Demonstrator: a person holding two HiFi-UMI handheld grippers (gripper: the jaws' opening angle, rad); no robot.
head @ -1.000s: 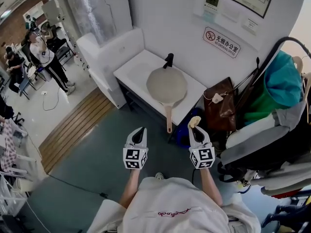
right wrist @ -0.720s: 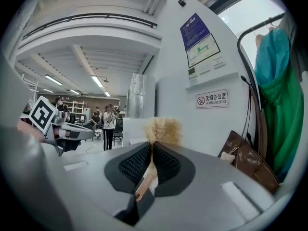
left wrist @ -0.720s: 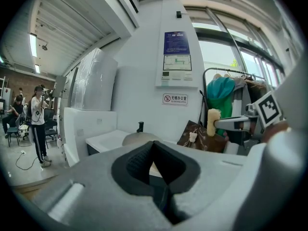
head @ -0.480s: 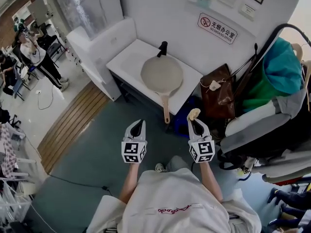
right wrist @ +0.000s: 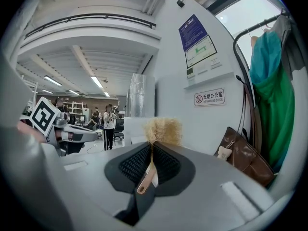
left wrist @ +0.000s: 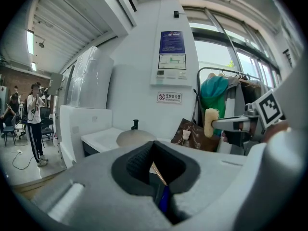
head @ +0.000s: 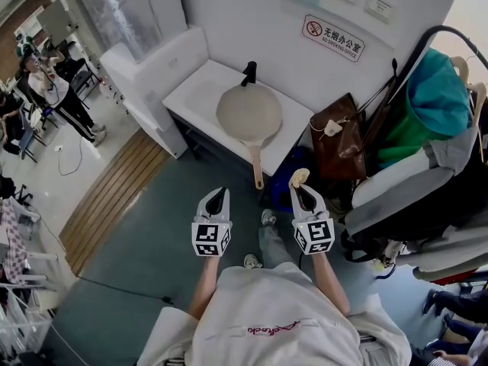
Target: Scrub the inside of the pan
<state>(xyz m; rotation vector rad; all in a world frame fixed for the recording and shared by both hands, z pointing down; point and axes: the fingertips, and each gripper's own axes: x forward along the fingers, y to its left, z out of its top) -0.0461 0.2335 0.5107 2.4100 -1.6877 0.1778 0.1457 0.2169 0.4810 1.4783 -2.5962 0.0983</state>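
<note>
Ahead of the person's chest, a brush (head: 299,177) is clamped by its thin wooden stem in the right gripper (head: 303,191), and the left gripper (head: 216,198) is held closed on nothing. The pan (head: 248,116) is set well ahead on the white counter (head: 200,90), with the pan handle (head: 257,170) pointed back toward the nearer right gripper. The pan is hidden by bristles in the right gripper view but shown in the left gripper view.

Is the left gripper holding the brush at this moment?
No, the brush is clamped in the right gripper; the left gripper holds nothing.
</note>
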